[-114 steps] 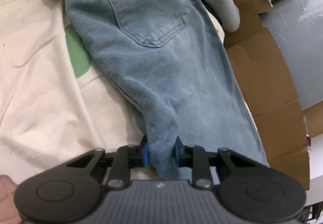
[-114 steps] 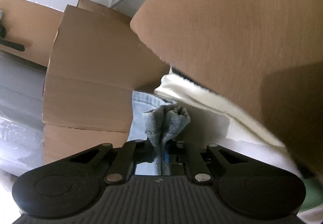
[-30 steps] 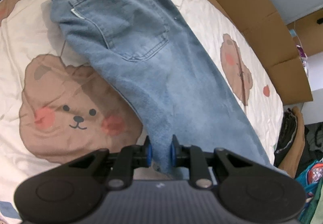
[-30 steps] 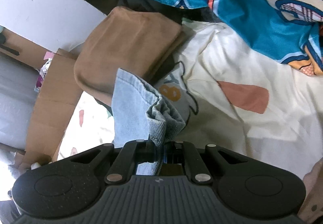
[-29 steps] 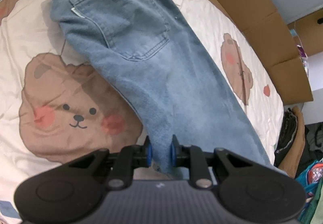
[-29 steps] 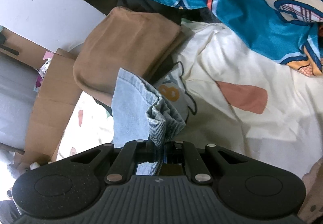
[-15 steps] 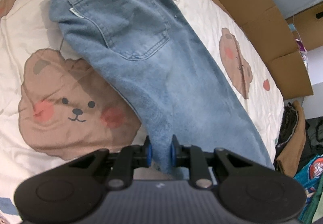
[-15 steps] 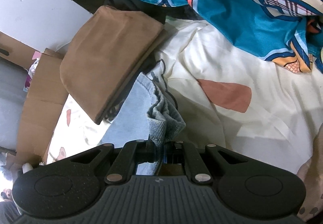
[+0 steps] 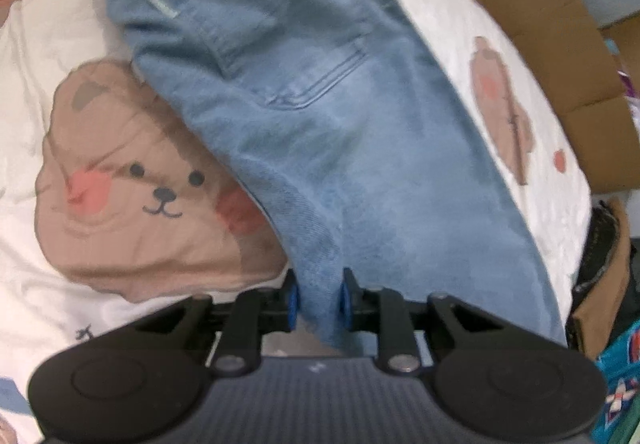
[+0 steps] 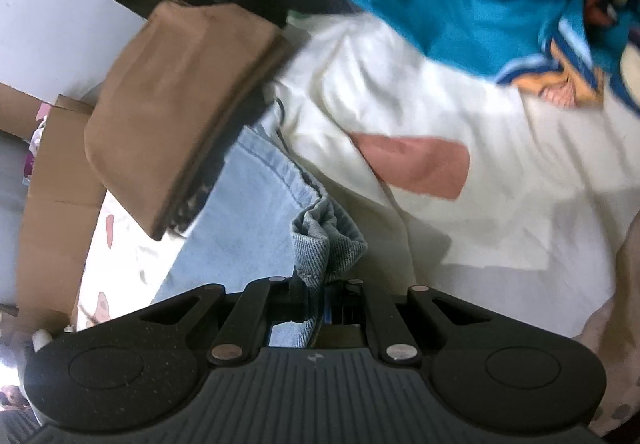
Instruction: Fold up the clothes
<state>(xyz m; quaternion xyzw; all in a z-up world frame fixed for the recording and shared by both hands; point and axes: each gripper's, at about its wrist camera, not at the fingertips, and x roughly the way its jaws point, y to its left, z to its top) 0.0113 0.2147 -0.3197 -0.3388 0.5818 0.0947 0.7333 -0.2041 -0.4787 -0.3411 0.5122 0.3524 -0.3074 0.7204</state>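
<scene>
1. Jeans [image 9: 320, 132] lie flat on the bear-print sheet [image 9: 132, 184], free sheet to their left; cardboard [image 9: 552, 44] walls the far right edge.
2. Long axis runs from far-left waistband to near-right hem; back pocket faces up.
3. Left gripper [image 9: 318, 304]: jaws just eased wider, denim edge betw. its blue pads.
4. Right gripper [image 10: 326, 298]: jaws just eased, bunched hem betw. them; folded brown cloth [image 10: 180, 104] close at far left.

Faded, rough denim jeans [image 9: 320, 132] on my soft matt cotton-ish bedsheet [image 9: 80, 276], w/ matt cardboard [image 9: 560, 44] beside, prob. corrugated.
</scene>
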